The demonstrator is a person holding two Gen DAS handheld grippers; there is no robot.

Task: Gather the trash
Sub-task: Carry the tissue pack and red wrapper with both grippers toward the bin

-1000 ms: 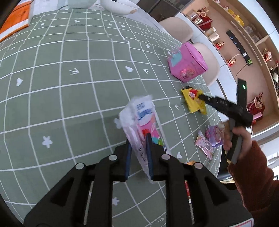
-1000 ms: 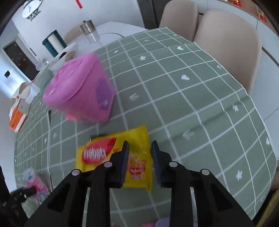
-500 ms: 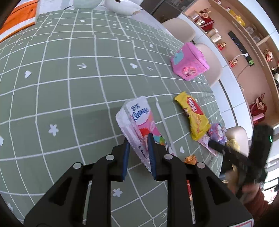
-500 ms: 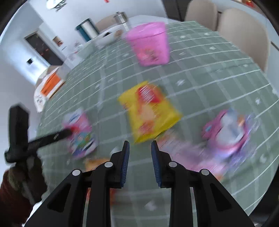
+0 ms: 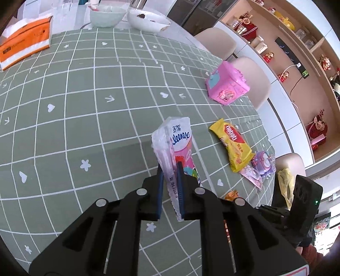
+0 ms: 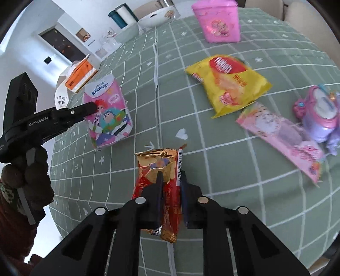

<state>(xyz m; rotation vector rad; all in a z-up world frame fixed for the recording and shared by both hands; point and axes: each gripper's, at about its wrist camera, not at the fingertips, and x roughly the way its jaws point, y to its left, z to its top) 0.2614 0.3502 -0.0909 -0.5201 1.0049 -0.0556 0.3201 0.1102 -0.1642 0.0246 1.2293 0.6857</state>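
My left gripper [image 5: 170,169] is shut on a pink and white Kleenex tissue pack [image 5: 177,140] and holds it upright above the green checked tablecloth [image 5: 85,106]; the pack also shows in the right wrist view [image 6: 106,114]. My right gripper [image 6: 171,180] is closed around a red and gold snack wrapper [image 6: 161,169]. A yellow snack bag [image 6: 229,80] lies further out, also in the left wrist view [image 5: 233,144]. A pink wrapper [image 6: 280,135] and a purple toy-like item [image 6: 323,114] lie at the right.
A pink bin [image 5: 227,87] stands near the table's far right edge, also in the right wrist view [image 6: 218,21]. An orange tissue box [image 5: 25,42] and two bowls [image 5: 127,14] sit at the far end. Beige chairs [image 5: 250,80] line the right side.
My right gripper left the yellow bag, swung back toward the near edge and closed on the red and gold wrapper. My left gripper kept its hold on the tissue pack.
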